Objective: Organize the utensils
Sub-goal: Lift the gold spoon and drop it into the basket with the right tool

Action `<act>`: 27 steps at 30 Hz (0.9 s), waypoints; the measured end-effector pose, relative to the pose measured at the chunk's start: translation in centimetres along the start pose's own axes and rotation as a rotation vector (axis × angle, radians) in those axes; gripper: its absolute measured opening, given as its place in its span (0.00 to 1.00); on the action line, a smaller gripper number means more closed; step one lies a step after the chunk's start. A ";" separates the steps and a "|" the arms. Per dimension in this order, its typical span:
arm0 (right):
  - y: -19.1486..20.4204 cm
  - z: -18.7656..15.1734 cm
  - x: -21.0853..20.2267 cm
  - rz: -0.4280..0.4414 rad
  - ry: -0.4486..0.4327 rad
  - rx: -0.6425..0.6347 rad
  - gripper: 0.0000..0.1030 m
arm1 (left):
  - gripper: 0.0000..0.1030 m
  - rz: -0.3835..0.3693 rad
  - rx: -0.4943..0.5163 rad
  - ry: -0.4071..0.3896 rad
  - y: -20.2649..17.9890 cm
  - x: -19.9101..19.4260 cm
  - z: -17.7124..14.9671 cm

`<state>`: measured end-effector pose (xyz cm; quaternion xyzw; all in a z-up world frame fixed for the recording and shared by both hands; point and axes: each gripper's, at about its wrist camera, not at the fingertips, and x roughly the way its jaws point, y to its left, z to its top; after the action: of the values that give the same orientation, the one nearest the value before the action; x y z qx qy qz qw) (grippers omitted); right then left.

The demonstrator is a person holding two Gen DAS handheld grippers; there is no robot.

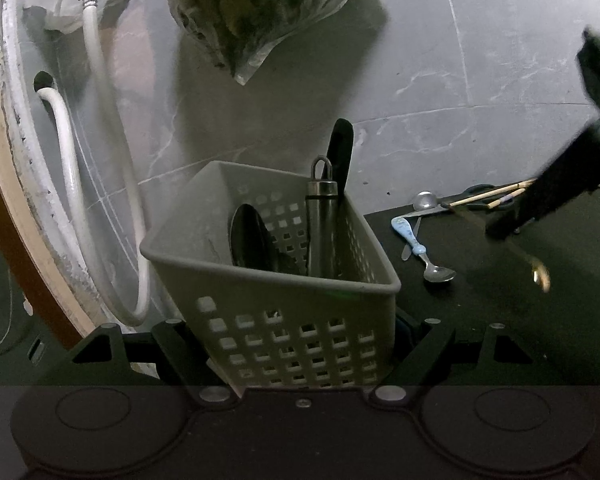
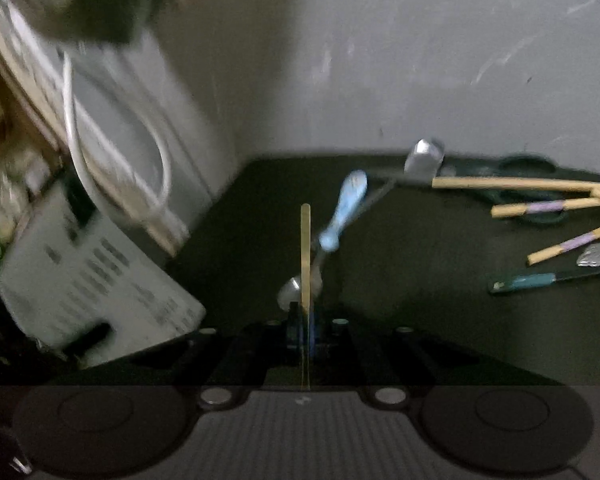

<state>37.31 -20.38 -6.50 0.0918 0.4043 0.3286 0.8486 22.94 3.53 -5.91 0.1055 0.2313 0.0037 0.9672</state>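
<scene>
My left gripper (image 1: 300, 344) is shut on a grey perforated basket (image 1: 284, 320), holding its near wall. Inside stand a steel cylindrical tool (image 1: 320, 224), a black-handled utensil (image 1: 340, 152) and a dark ladle head (image 1: 248, 240). My right gripper (image 2: 305, 328) is shut on a thin gold-coloured utensil (image 2: 305, 256), held edge-on above the black mat; it shows in the left wrist view (image 1: 538, 270) at far right. A blue-handled spoon (image 1: 420, 252) lies on the mat; it also shows behind the gold utensil in the right wrist view (image 2: 342, 216). The basket (image 2: 92, 280) is at the left there.
Chopsticks (image 2: 540, 184), dark scissors (image 2: 524, 168), a steel scoop (image 2: 422, 160) and a teal-handled utensil (image 2: 528, 282) lie on the black mat (image 2: 420, 300). A white hose (image 1: 100, 160) and a hanging plastic bag (image 1: 260, 12) are against the grey tiled wall.
</scene>
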 end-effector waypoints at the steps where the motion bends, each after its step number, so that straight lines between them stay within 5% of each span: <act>1: 0.5 0.0 -0.8 0.010 -0.038 0.007 0.03 | 0.80 -0.001 0.001 -0.003 0.0 0.0 -0.1; 9: 7.4 3.6 -8.0 0.193 -0.433 -0.072 0.03 | 0.79 -0.012 0.006 -0.015 0.0 -0.4 -0.5; 12: 10.0 4.7 -8.2 0.290 -0.495 -0.115 0.03 | 0.79 -0.019 0.009 -0.015 0.0 -0.5 -0.5; 19: 14.3 4.4 -3.5 0.419 -0.469 -0.216 0.03 | 0.79 -0.030 0.014 -0.013 0.0 -0.7 -0.4; 27: 14.5 1.2 0.9 0.369 -0.349 -0.238 0.03 | 0.79 -0.029 0.015 -0.013 0.1 -0.7 -0.4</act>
<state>31.62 -8.58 -0.13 0.1185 0.1871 0.5021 0.8360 22.16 3.68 -5.90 0.1092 0.2263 -0.0127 0.9678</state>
